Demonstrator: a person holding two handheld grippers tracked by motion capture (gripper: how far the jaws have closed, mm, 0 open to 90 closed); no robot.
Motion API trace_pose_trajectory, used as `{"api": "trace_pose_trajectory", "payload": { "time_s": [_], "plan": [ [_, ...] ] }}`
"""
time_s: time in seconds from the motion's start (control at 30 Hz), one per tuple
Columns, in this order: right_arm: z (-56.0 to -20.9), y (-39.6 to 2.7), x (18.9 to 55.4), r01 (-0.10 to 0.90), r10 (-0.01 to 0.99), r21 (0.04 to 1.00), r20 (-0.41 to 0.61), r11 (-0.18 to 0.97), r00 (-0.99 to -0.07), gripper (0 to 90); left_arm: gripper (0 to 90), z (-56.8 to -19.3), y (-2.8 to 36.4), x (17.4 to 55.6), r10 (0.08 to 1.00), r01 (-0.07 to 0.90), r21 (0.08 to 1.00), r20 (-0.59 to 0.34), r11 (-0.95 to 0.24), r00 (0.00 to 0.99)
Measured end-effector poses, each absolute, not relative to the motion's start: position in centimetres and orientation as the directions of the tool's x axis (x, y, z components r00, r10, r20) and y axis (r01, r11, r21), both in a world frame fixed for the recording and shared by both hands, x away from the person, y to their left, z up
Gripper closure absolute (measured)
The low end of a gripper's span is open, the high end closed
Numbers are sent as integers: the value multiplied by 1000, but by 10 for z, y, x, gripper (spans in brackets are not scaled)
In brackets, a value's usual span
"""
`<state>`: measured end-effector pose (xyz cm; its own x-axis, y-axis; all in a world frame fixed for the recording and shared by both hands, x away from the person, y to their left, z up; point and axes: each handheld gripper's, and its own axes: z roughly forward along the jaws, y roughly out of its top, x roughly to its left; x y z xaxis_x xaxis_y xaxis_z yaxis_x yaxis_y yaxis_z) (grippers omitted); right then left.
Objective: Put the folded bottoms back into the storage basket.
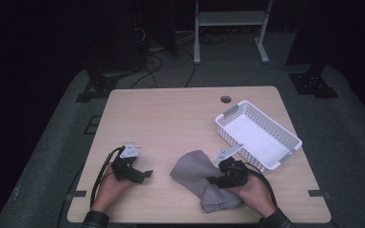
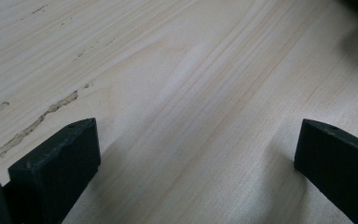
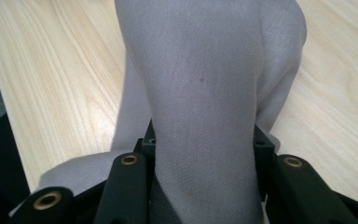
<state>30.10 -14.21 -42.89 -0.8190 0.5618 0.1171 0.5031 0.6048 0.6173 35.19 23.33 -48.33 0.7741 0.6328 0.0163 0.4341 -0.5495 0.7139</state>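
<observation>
My right gripper [image 1: 217, 179] pinching grey cloth [image 1: 196, 176], white basket [image 1: 292, 140] probably empty at far right, left gripper [image 1: 144, 174] spread over bare table [image 1: 171, 114], well apart

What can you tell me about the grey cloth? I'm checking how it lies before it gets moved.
The grey cloth is a soft, finely woven fabric, plain, with a tiny dark speck. It lies crumpled and loosely folded on the wooden table, near the front edge, just left of the white basket and apart from it. The right hand-held gripper is shut on a raised fold of it, which bulges up between the jaws in the right gripper view.
</observation>
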Motion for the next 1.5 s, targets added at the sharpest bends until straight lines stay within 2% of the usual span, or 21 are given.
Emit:
{"api": "trace_pose_trajectory", "payload": {
  "time_s": [1.0,1.5],
  "plan": [
    [-363,-172,315,477,616,701,68,530,-785,613,0,-483,233,352,632,435,712,16,-551,775],
    [-339,-188,328,472,649,713,32,518,-760,613,0,-483,233,352,632,434,713,16,-551,775]
  ]
}}
